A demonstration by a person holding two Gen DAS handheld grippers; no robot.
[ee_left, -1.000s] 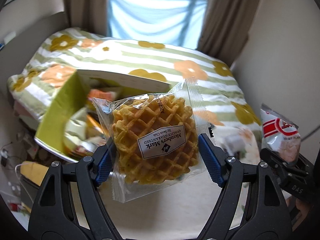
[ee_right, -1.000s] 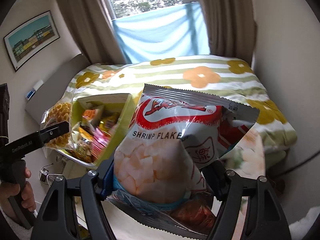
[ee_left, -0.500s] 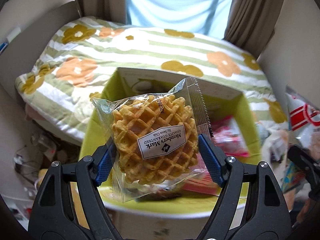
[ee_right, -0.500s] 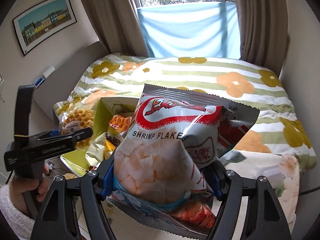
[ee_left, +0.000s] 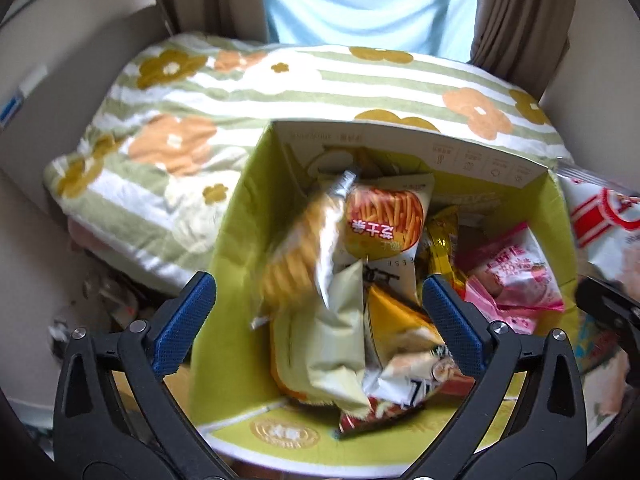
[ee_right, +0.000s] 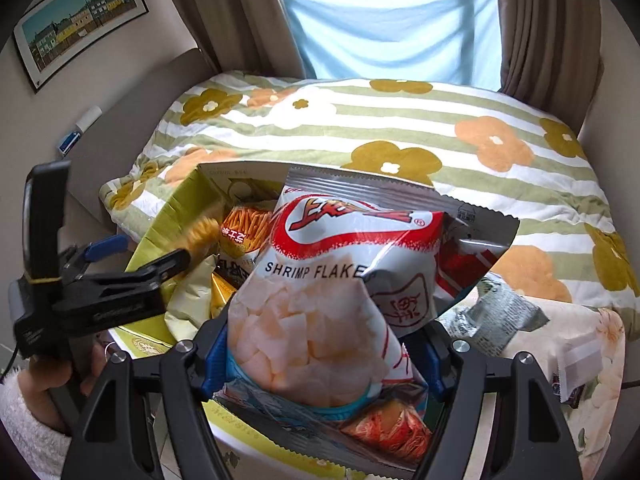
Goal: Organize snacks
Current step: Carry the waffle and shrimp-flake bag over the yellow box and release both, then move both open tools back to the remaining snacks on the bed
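- Left wrist view: the left gripper (ee_left: pixel 318 312) is seen with its fingers (ee_left: pixel 186 312) spreading wide apart and pressing on nothing. Between and just beyond them the waffle packet (ee_left: pixel 296 256) is caught blurred and tilted, long axis roughly upright, over the open green box (ee_left: pixel 224 248) — free of the pads, apparently dropping in.
- The box is already crowded: an orange stick-snack bag (ee_left: pixel 384 216) stands at the back, a pale cream packet (ee_left: pixel 336 340) lies in front, and a pink packet (ee_left: pixel 512 276) sits on the right side, with others piled between.
- Right wrist view: the right gripper (ee_right: pixel 320 356) is clamped on the shrimp flakes bag (ee_right: pixel 332 292), held upright by its lower part, with a second clear packet of orange pieces (ee_right: pixel 384 420) below it between the fingers.
- The box lies ahead and to the left of this bag — near, and lower. By judgement, the bag must be carried leftward over the rim before release; the left gripper, held by a hand (ee_right: pixel 44 376) in a fleecy sleeve, hangs in that path.
- The floral bed (ee_right: pixel 440 128) lies beyond.
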